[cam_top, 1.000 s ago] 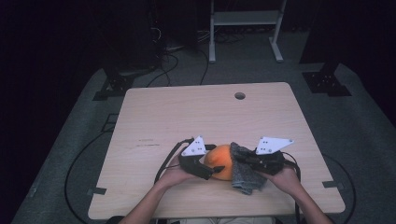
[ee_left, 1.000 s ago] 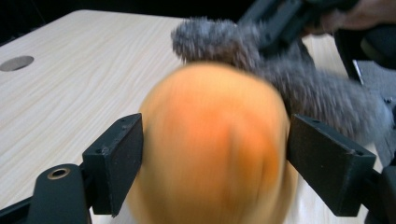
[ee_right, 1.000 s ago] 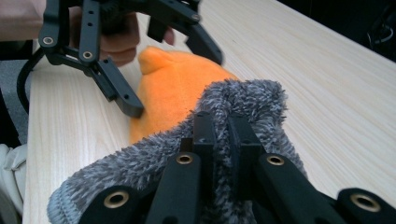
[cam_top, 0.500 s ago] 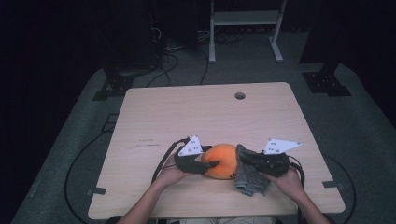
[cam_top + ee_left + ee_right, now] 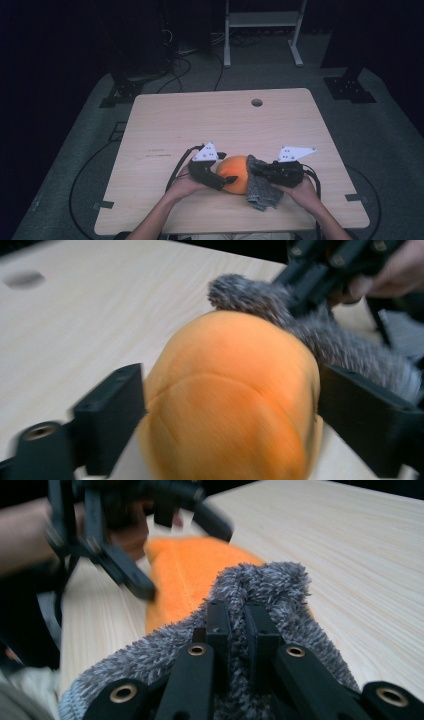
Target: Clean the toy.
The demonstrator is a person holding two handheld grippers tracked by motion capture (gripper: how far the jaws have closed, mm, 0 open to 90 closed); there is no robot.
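Note:
A round, soft orange thing [image 5: 235,172] lies near the table's front edge. My left gripper [image 5: 227,167] has a jaw on each side of it. In the left gripper view the orange thing [image 5: 230,400] fills the gap between the jaws of the left gripper [image 5: 235,390]. These jaws have just been opening, and I see no dent where they meet it. My right gripper [image 5: 252,170] is shut on a grey fuzzy cloth [image 5: 260,192] that drapes over the orange thing's right side. In the right gripper view its jaws [image 5: 236,607] pinch a fold of that cloth [image 5: 265,590].
The light wooden table [image 5: 200,120] has a small round hole [image 5: 257,102] near its far edge. Both forearms come in from the front edge. Cables trail from both grippers. Beyond the table are a dark floor, a white stand [image 5: 260,30] and black stand feet.
The right gripper has shifted slightly right with the grey cloth, so more of the orange thing's top shows. The left hand has stayed where it was.

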